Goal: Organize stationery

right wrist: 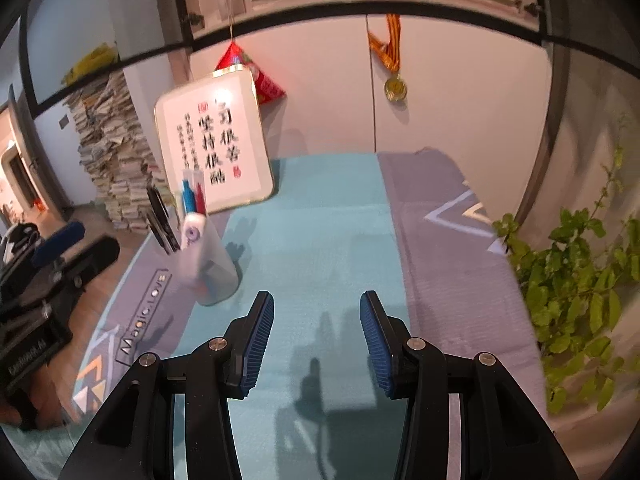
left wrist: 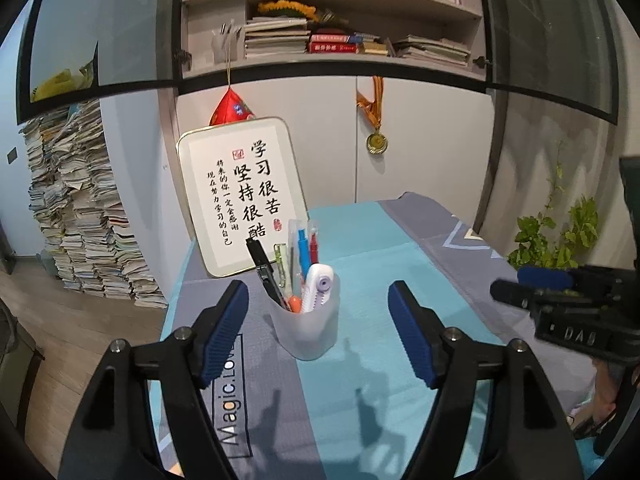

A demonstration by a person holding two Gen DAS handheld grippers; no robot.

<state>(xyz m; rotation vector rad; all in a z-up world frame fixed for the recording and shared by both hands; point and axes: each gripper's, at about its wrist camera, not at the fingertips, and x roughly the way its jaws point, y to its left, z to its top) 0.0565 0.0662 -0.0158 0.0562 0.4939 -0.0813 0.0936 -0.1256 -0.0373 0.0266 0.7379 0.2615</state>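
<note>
Bench (left wrist: 360, 248) under teal-grey cloth. Framed calligraphy board (left wrist: 240, 196) leans behind the frosted pen cup (left wrist: 308, 328), which stands upright and holds pens, scissors and correction tape (left wrist: 318, 286). Potted plant (right wrist: 580, 280) right of cup. Left tongs (left wrist: 318, 332) wide, flanking the cup without touching. Right tongs (right wrist: 317, 344) partly apart, empty, right of cup.

Frosted translucent plastic pen cup (left wrist: 306, 322) on matt woven cloth table cover (left wrist: 360, 264); ribbed blue rubbery gripper pads (left wrist: 224, 332).
</note>
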